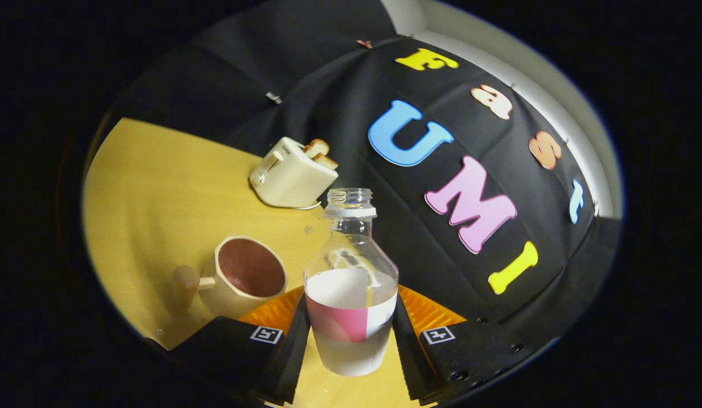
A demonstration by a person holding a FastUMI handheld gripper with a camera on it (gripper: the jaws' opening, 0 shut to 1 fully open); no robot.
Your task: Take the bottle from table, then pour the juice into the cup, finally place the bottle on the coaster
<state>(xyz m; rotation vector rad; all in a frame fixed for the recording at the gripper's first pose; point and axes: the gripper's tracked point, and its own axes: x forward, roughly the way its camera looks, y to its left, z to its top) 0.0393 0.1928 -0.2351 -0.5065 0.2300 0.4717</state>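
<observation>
A clear uncapped bottle (351,283) with a white and pink label stands between my fingers, and my gripper (351,340) is shut on the bottle's lower body. The whole scene looks tilted, so the bottle is held off upright relative to the table. A cream cup (246,275) with a dark reddish inside and a side handle sits on the yellow wooden table (158,198), just ahead and left of my left finger (291,351). An orange ribbed coaster (427,309) shows behind the bottle, on both sides of it.
A cream toy toaster (291,175) with two toast slices stands on the table beyond the cup, near the black cloth wall (328,102). A light wall strip (554,96) shows past the cloth.
</observation>
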